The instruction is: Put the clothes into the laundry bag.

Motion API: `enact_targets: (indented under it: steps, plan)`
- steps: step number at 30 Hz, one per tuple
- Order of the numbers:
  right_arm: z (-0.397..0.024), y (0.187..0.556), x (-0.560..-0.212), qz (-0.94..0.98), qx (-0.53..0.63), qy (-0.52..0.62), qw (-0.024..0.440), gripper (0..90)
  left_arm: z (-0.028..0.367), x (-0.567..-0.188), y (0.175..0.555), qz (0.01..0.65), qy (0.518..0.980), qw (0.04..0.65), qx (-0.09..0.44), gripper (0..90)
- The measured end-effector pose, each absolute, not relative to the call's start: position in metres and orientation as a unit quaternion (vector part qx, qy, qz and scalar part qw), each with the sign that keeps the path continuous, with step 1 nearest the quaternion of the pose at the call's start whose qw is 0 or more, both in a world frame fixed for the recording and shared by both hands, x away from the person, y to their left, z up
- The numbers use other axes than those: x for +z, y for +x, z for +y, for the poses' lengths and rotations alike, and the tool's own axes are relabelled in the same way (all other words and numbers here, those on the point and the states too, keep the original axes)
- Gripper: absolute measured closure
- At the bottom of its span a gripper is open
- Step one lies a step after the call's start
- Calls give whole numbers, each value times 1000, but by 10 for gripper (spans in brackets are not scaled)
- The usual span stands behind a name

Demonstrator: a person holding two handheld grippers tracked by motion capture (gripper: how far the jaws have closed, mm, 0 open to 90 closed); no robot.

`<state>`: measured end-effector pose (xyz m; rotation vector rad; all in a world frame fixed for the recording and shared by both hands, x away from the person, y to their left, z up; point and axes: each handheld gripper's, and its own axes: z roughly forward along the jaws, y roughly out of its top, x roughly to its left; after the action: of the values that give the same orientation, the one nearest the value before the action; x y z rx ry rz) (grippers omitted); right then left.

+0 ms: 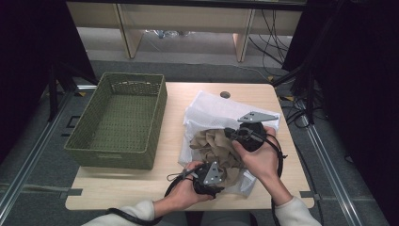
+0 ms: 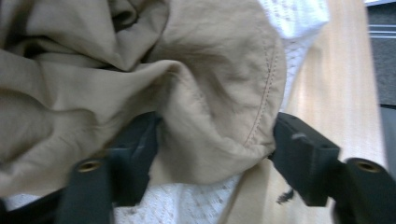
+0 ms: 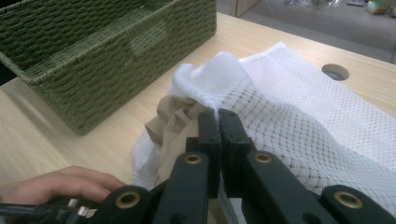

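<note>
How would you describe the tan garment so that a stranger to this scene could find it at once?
Start at the wooden table and pass the green woven basket to the white mesh bag on its right. The tan garment lies crumpled on that bag: smooth, stitched beige cloth, unlike the netted white around it.

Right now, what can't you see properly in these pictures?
- What the right tool pinches: in the right gripper view its jaws are shut at the white mesh bag, and they hide whatever is between them.
- The beige cloth: it is bunched up in the left gripper view, so its kind stays unclear.
- The basket: the right gripper view's edge cuts it off.
</note>
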<state>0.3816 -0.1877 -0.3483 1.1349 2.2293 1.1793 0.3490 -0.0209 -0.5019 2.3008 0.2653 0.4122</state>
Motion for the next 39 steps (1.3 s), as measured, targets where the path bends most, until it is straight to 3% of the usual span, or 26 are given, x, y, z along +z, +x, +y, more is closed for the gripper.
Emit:
enact_targets:
  steps: [6,10,13,15,19,22,28,33,39]
  plan:
    - [-184,380,-349,793,415,407,180,899,-19,-499,360,117,896,390,174,717]
    - [-182,379,-349,796,419,397,182,899,-17,-491,368,134,885,412,170,844]
    - [-180,377,-347,795,423,397,179,899,-19,-479,372,171,856,462,160,856]
    - [-180,375,-343,796,426,390,181,899,-15,-464,381,163,854,461,179,859]
    - [-180,368,-334,791,437,387,184,899,-12,-442,389,175,836,493,167,863]
    - [-179,365,-330,789,446,376,194,899,-5,-424,395,182,819,507,196,865]
    - [-178,358,-320,785,461,364,199,899,1,-408,397,180,810,518,207,866]
    - [-181,359,-319,783,458,365,208,899,-7,-423,399,190,811,517,198,852]
    - [-183,369,-334,794,437,382,183,899,-19,-460,402,188,828,500,172,782]
